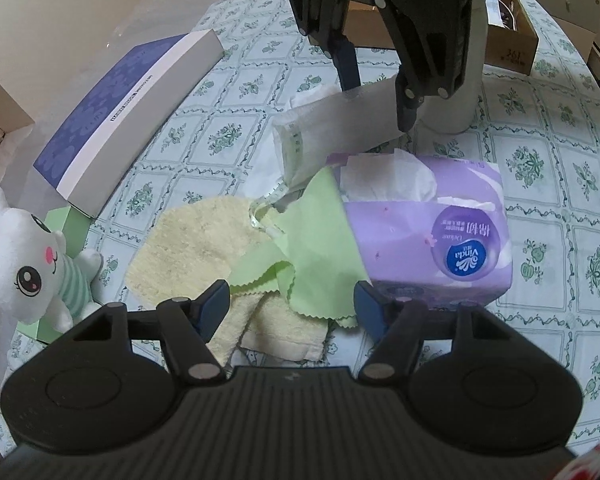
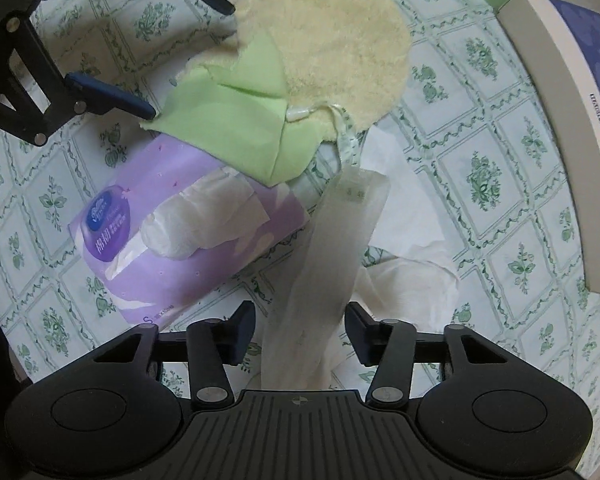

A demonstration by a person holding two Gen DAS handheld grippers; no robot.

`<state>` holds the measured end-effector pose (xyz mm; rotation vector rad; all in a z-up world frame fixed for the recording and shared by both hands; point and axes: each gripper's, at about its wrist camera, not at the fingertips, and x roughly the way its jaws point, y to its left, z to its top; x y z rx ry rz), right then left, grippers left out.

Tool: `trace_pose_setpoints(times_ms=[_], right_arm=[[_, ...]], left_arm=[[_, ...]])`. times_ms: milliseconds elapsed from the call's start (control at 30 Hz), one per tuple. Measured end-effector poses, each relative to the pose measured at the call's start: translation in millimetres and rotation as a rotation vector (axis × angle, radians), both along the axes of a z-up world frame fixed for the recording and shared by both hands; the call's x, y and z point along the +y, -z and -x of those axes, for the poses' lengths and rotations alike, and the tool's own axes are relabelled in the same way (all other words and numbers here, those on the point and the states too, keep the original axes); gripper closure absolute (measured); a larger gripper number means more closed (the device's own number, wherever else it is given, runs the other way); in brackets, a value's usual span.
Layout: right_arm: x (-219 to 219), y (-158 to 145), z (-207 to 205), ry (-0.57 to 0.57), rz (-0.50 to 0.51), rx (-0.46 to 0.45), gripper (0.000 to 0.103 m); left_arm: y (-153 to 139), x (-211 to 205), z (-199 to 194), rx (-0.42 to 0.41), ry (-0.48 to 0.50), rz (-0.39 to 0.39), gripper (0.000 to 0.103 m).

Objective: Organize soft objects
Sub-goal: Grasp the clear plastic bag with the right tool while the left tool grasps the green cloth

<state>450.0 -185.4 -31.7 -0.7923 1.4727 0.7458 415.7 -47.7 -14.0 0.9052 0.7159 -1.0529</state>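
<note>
A pile of soft things lies on the patterned tablecloth. A light green cloth (image 1: 312, 248) drapes over a cream towel (image 1: 196, 252) and the corner of a purple tissue pack (image 1: 452, 236). A grey-white mesh pouch (image 1: 340, 128) lies beyond them. My left gripper (image 1: 288, 304) is open, its fingers on either side of the green cloth's near edge. My right gripper (image 2: 300, 332) is open around the near end of the mesh pouch (image 2: 324, 264). The right wrist view also shows the green cloth (image 2: 236, 120), towel (image 2: 340, 48) and tissue pack (image 2: 180, 232).
A white plush toy (image 1: 32, 264) leans on a green box at the left. A blue and grey flat box (image 1: 128, 116) lies behind it. A pale cylinder (image 1: 476, 40) and a cardboard box (image 1: 508, 40) stand at the far side. Loose white tissue (image 2: 412, 272) lies by the pouch.
</note>
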Motion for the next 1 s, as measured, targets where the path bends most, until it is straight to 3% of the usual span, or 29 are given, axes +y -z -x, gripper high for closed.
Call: trace_pose_setpoints(times_ms=[100,167,267,367,767,1000], right_arm=[[2.1,6.5,1.8,-0.012,0.018,0.013,0.065],[3.0,7.1,2.1,-0.021,0.019,0.009,0.081],[2.5,5.7,1.7,-0.026,0.016,-0.005,0.094],[0.8,-1.7,3.2,-0.032,-0.009,-0.024,0.102],[-12.2,-45.9,3.1,0.015,-0.093,-0.100,0.102],[-15.0,-55.6,3.7,0.023,-0.123,-0.132,0.102]], left_arm=[[1.9,0.6,-0.3,0.002,-0.003,0.000,0.038],[2.4,0.5,-0.8,0.006,-0.002,0.001,0.038],[3.2,-0.5,-1.6,0.008,0.001,-0.001,0.040],[5.0,-2.1,-3.0,0.012,0.005,-0.004,0.043],[7.3,-12.4,-11.9,0.065,0.018,-0.012,0.048],[10.8,-18.2,-10.3,0.005,0.094,-0.075,0.048]])
